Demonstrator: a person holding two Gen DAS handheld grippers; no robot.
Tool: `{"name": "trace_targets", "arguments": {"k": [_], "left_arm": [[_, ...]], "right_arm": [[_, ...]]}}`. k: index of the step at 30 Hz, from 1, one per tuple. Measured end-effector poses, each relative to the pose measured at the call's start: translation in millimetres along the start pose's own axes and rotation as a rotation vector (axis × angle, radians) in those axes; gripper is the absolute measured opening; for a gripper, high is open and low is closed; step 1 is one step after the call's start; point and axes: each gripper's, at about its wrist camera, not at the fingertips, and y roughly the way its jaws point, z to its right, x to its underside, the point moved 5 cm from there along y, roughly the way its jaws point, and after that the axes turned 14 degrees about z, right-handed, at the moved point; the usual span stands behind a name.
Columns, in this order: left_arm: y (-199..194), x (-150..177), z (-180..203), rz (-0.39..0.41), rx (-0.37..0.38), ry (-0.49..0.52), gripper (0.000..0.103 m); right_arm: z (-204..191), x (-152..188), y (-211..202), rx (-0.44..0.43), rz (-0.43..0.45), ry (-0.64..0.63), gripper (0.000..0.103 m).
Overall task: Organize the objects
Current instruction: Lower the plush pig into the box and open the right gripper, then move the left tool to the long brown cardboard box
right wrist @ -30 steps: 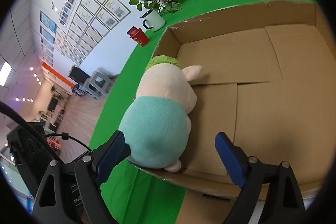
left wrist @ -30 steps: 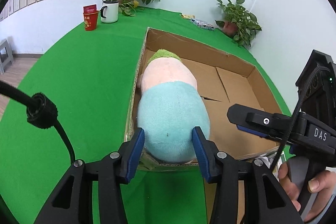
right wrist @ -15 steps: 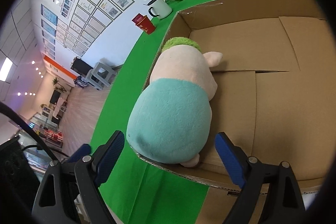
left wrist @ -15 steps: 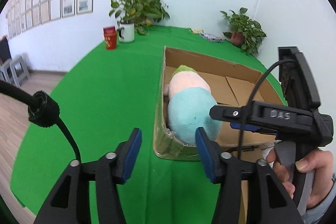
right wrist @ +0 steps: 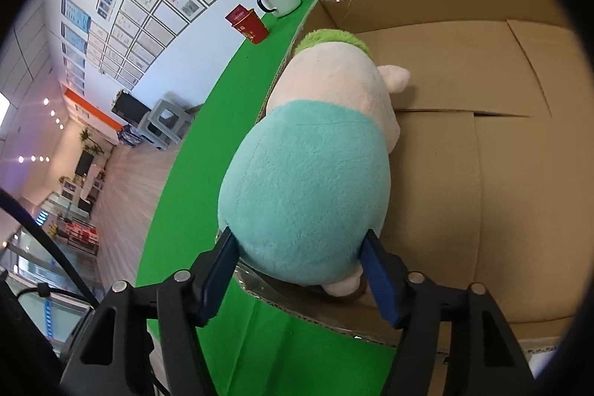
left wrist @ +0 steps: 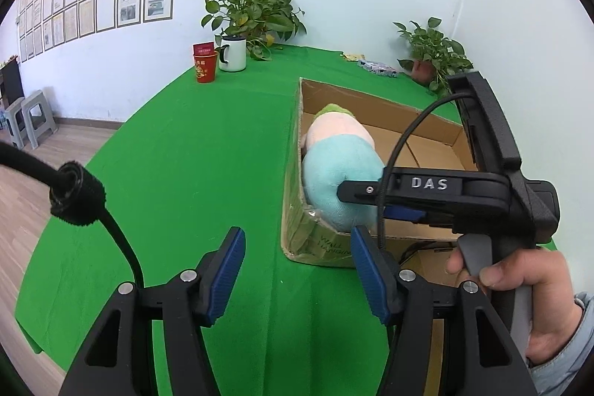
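A plush toy (left wrist: 334, 173) with a teal body, cream head and green top lies in the left near corner of an open cardboard box (left wrist: 371, 101) on the green cloth. In the right wrist view the toy's teal end (right wrist: 308, 173) fills the space between the blue pads. My right gripper (right wrist: 297, 244) is closing, and its pads press on the toy's sides. It reaches in over the box's near rim (right wrist: 315, 318). My left gripper (left wrist: 297, 270) is open with nothing between its fingers, low over the cloth in front of the box's left corner.
A red cup (left wrist: 205, 67), a white mug (left wrist: 233, 54) and a leafy plant (left wrist: 252, 10) stand at the table's far side. A second plant (left wrist: 434, 51) and a packet (left wrist: 377, 67) lie far right. A person's hand (left wrist: 519, 281) holds the right gripper's handle.
My left gripper let go of the toy, opened and drew back to the left of the box. My right gripper moved in over the toy's teal end and narrowed onto it.
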Motion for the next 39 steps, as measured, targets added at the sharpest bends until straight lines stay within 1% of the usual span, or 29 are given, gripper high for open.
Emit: {"name": "trace_targets", "arguments": {"k": [2,4,7,8,9,10,11,13,15,16,18,19,22,24,26,29,32,35,39], "left_arm": [[-3,1,-1,-0.002,0.0,-0.012,0.057],[-4,4,-1,-0.006,-0.002,-0.018,0.057],[-10,8,3,-0.007,-0.004,-0.016,0.057],[-13,9,5,-0.003,-0.005,-0.013,0.057],[-14,9,7,0.002,-0.007,-0.008,0.057],[-17,9,8,0.01,-0.008,-0.003,0.057],[-19,8,10,0.019,-0.007,-0.002,0.058],[-21,7,13,0.034,-0.005,-0.003,0.065],[-24,6,18,0.05,0.001,0.001,0.069],[-25,6,22,0.059,0.003,0.008,0.074],[-28,6,32,0.085,0.0,0.029,0.082],[-30,5,38,0.102,0.006,0.042,0.084],[-33,6,61,0.132,0.031,0.078,0.088],[-31,8,76,0.137,0.044,0.098,0.09],[-27,11,87,0.131,0.056,0.11,0.09],[-23,16,98,0.114,0.072,0.109,0.09],[-25,20,104,0.105,0.089,0.113,0.09],[-29,25,108,0.098,0.099,0.112,0.09],[-34,33,108,0.082,0.134,0.088,0.09]], "right_arm": [[-2,3,2,-0.03,-0.039,0.011,0.063],[-5,7,3,-0.021,-0.06,-0.009,0.065],[-2,10,1,-0.029,-0.072,0.003,0.068],[-1,10,-4,-0.031,-0.062,0.006,0.071],[0,8,-10,-0.028,-0.044,0.004,0.08],[1,7,-20,-0.01,-0.013,-0.013,0.083],[3,5,-32,0.022,0.026,-0.047,0.083],[7,6,-55,0.093,0.082,-0.109,0.086],[12,10,-80,0.182,0.139,-0.172,0.089],[15,15,-95,0.236,0.174,-0.214,0.09],[19,24,-116,0.296,0.224,-0.272,0.091],[20,32,-128,0.328,0.252,-0.298,0.091],[27,50,-157,0.408,0.336,-0.345,0.091],[33,57,-172,0.458,0.37,-0.359,0.091],[39,56,-181,0.499,0.388,-0.363,0.091],[43,59,-196,0.527,0.414,-0.362,0.091],[43,64,-203,0.543,0.419,-0.382,0.091],[47,71,-207,0.534,0.421,-0.386,0.091],[53,79,-210,0.528,0.42,-0.373,0.091]]}}
